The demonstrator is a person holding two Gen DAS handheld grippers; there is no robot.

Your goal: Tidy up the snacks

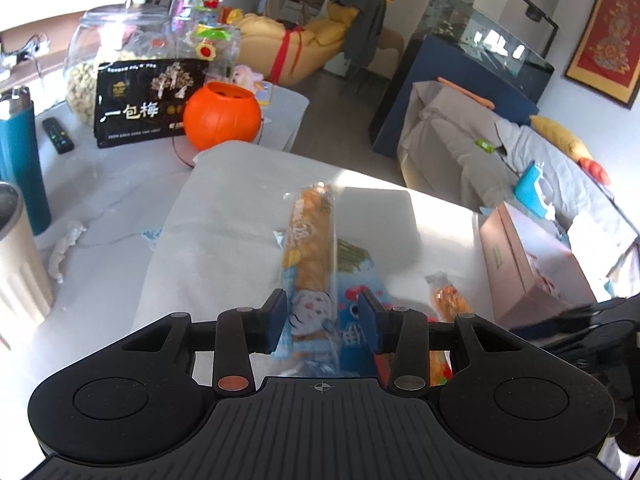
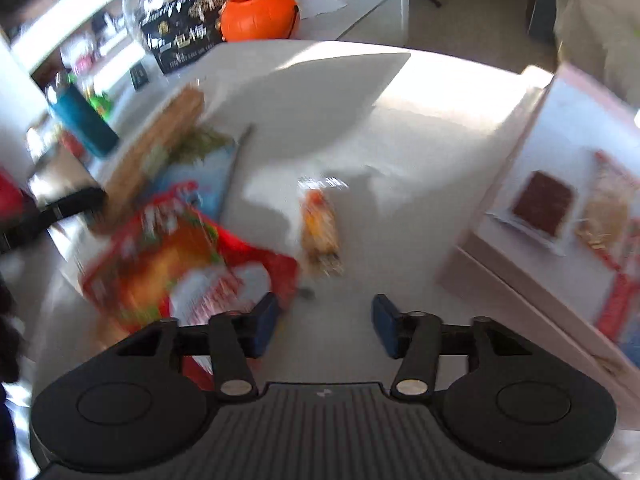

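Note:
My left gripper (image 1: 323, 322) has its jaws around the lower end of a long clear-wrapped bread stick snack (image 1: 310, 240); a gap shows beside the right pad, so its hold is unclear. A blue snack bag (image 1: 352, 280) lies under it. A small orange candy packet (image 1: 448, 298) lies to the right, also in the blurred right wrist view (image 2: 320, 224). My right gripper (image 2: 324, 322) is open and empty above the white table (image 2: 420, 140). A red snack bag (image 2: 180, 252) lies at its left. A pink box (image 2: 560, 216) holding snacks stands at the right.
An orange pumpkin bucket (image 1: 222, 114), a black plum bag (image 1: 144, 104) and a glass jar of nuts (image 1: 120, 40) stand at the table's back. A teal bottle (image 1: 20, 156) and a remote (image 1: 58, 135) are at the left. The pink box (image 1: 528, 268) sits at the right edge.

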